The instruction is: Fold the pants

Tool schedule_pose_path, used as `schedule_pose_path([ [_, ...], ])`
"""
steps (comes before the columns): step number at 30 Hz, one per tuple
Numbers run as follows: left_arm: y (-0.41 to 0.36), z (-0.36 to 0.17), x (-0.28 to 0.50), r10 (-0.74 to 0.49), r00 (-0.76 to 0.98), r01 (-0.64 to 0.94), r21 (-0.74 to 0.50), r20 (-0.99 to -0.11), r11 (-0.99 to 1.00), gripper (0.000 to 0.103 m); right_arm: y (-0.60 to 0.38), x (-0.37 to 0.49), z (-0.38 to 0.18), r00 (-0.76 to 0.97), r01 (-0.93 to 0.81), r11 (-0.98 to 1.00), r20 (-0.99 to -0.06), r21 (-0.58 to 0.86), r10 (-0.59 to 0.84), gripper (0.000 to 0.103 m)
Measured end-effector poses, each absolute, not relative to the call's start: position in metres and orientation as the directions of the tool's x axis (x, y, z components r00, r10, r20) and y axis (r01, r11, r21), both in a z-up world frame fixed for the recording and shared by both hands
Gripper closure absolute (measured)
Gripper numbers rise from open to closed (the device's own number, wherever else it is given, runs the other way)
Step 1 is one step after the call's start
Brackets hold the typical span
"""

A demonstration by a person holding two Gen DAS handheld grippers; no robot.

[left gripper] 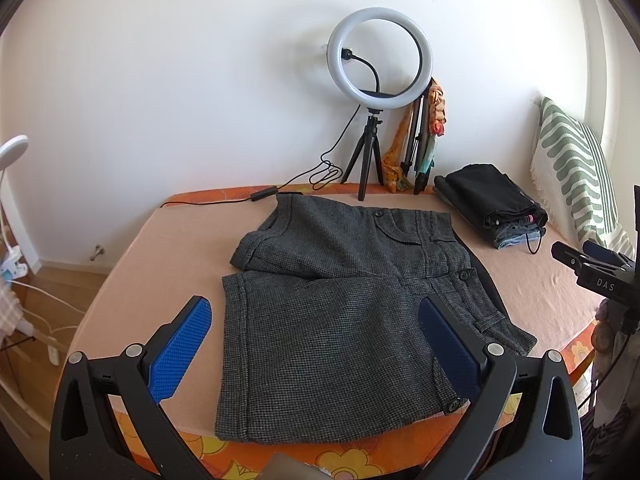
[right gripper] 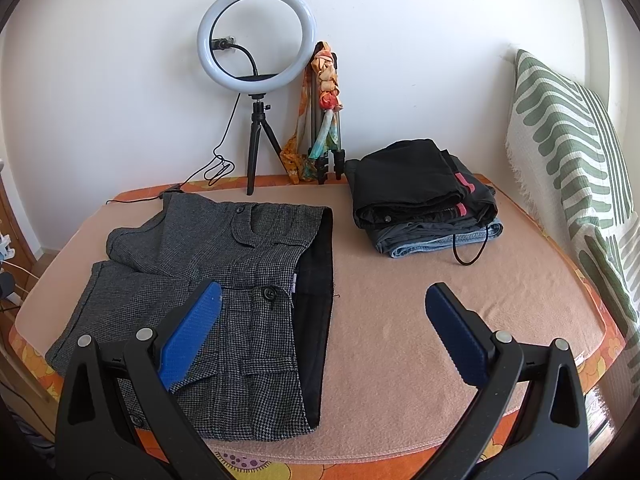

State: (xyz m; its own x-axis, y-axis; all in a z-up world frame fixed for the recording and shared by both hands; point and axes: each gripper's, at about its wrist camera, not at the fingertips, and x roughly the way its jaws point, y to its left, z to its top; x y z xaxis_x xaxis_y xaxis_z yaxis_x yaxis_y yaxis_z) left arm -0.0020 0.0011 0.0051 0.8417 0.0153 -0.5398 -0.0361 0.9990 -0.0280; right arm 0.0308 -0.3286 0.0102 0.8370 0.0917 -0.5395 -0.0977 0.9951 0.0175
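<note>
Grey houndstooth shorts (left gripper: 340, 300) lie flat on the peach blanket, waistband to the right, both legs pointing left; they also show in the right wrist view (right gripper: 224, 280), with the dark lining of the waistband (right gripper: 316, 300) exposed. My left gripper (left gripper: 316, 312) is open and empty, hovering above the near leg. My right gripper (right gripper: 324, 300) is open and empty, above the waistband edge. Part of the right gripper shows at the right edge of the left wrist view (left gripper: 600, 276).
A stack of folded dark pants and jeans (right gripper: 424, 208) sits at the back right. A ring light on a tripod (right gripper: 256, 40) and a folded stand with a scarf (right gripper: 324, 120) stand at the wall. A striped cushion (right gripper: 568, 160) lines the right. The blanket's bare area (right gripper: 420, 300) lies right of the shorts.
</note>
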Motion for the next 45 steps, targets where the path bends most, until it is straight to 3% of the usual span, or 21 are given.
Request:
schedule_pose_path([
  [29,0.009,0.004,0.002,0.024,0.834,-0.045,-0.026,-0.551,0.999,0.001,-0.328,0.033,0.008,0.835,-0.095,0.995,-0.543,0.020,0.091,0.000],
  [45,0.065,0.001,0.042,-0.029,0.782,-0.093,-0.163,-0.622,0.982,0.001,-0.339,0.060,0.010,0.787,-0.128,0.986,-0.593,0.106,0.167,0.000],
])
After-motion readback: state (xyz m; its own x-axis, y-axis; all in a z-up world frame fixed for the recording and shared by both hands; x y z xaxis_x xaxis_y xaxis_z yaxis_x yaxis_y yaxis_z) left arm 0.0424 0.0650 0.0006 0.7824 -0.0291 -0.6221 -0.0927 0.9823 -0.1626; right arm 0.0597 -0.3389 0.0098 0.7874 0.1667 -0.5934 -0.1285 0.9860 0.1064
